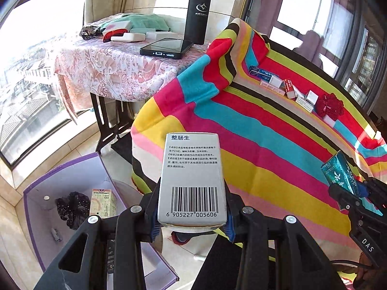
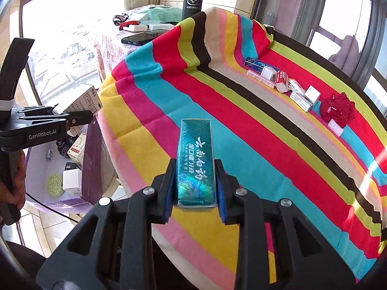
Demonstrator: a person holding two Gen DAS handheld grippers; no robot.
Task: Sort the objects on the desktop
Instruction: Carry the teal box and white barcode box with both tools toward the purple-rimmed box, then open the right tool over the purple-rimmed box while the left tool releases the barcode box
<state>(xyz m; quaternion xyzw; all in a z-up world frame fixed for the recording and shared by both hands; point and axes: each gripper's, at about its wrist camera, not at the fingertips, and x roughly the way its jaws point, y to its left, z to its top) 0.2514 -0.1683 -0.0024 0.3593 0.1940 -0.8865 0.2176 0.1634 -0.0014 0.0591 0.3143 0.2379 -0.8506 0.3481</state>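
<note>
A black flask [image 1: 197, 12] stands upright on the side table's lace cloth [image 1: 106, 72], a phone [image 1: 167, 47] lying flat just in front of it. Folded green fabric [image 1: 145, 21] sits behind. Beyond the window [image 1: 29, 77], rooftops spread out far below.

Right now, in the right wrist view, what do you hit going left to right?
Left gripper holding a white medicine box → purple storage box → teal holographic box in the right gripper → row of small medicine boxes on the striped cloth → red knitted item.
</note>
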